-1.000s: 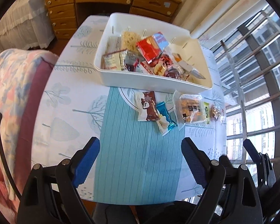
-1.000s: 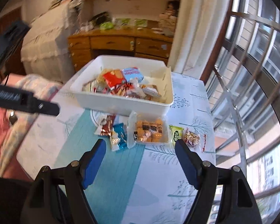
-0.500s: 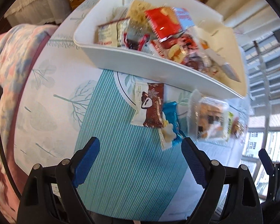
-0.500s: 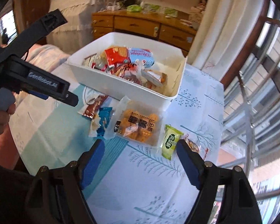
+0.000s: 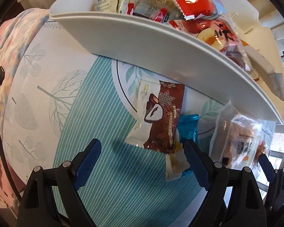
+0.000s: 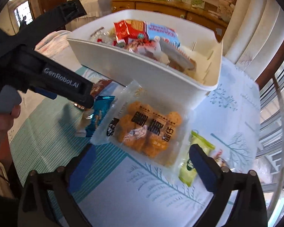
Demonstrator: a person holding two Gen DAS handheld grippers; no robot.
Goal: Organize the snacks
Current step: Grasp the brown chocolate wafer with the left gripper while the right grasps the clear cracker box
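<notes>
Blue-padded left gripper (image 5: 141, 160) stands wide over the chocolate bar (image 5: 161, 117); right gripper (image 6: 142, 162), jaws opening, straddles the biscuit bag (image 6: 142, 128). Next: lower, close, lift into the bin (image 6: 142, 70).

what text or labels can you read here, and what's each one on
"GenRobot.AI": white lettering on the side of the left tongs, seen from the right wrist.
Large black Chinese characters on the clear bag of fried snacks: there, but I can't transcribe them reliably.
Print on the brown and white snowflake wrapper, the blue wrapper, the green packet and the packets in the white bin: too small or blurred.
</notes>
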